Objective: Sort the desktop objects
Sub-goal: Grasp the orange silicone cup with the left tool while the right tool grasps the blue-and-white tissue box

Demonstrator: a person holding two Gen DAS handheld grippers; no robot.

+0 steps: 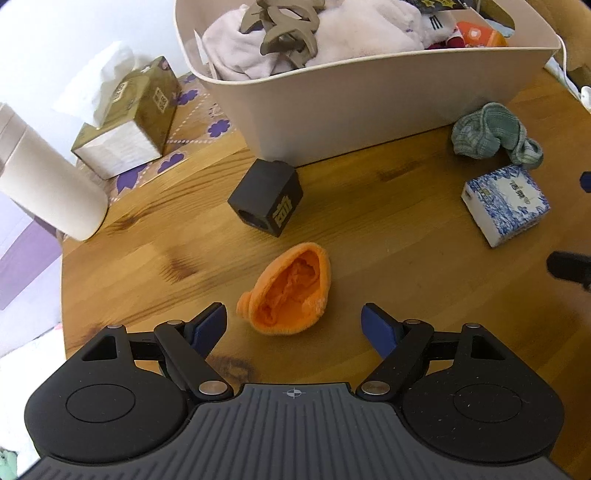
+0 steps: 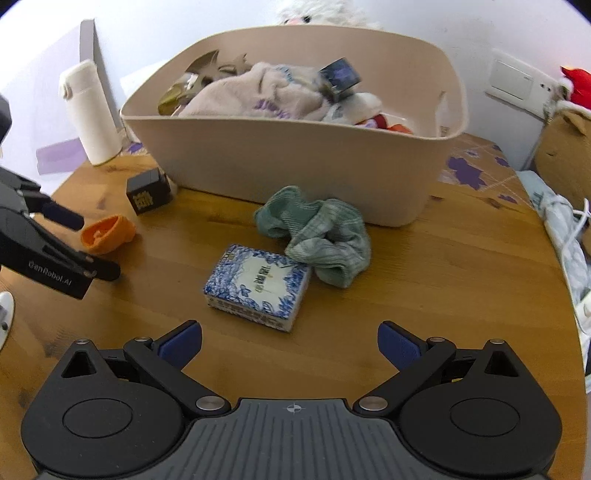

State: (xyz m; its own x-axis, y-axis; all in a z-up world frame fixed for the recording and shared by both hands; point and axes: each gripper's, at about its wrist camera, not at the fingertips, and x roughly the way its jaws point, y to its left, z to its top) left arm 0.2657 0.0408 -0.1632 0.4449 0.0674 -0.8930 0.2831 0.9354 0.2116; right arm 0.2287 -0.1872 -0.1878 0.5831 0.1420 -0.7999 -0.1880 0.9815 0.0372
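Observation:
An orange knitted sock (image 1: 290,293) lies crumpled on the wooden table, just ahead of my open left gripper (image 1: 293,321); its blue pads flank the sock's near end without touching. A black cube (image 1: 266,201) stands beyond it by the beige bin (image 1: 369,110). In the right wrist view a blue-and-white tissue pack (image 2: 258,284) lies ahead of my open right gripper (image 2: 290,341), with a green sock (image 2: 321,236) behind it. The left gripper (image 2: 79,245) also shows there beside the orange sock (image 2: 107,234) and black cube (image 2: 147,190).
The bin holds white fleece, a taupe hair claw (image 1: 284,29) and other items. A white bottle (image 1: 44,181) and a gold tissue box (image 1: 133,118) stand at the table's left. The table edge (image 1: 62,295) runs close on the left. A wall socket (image 2: 517,83) sits behind.

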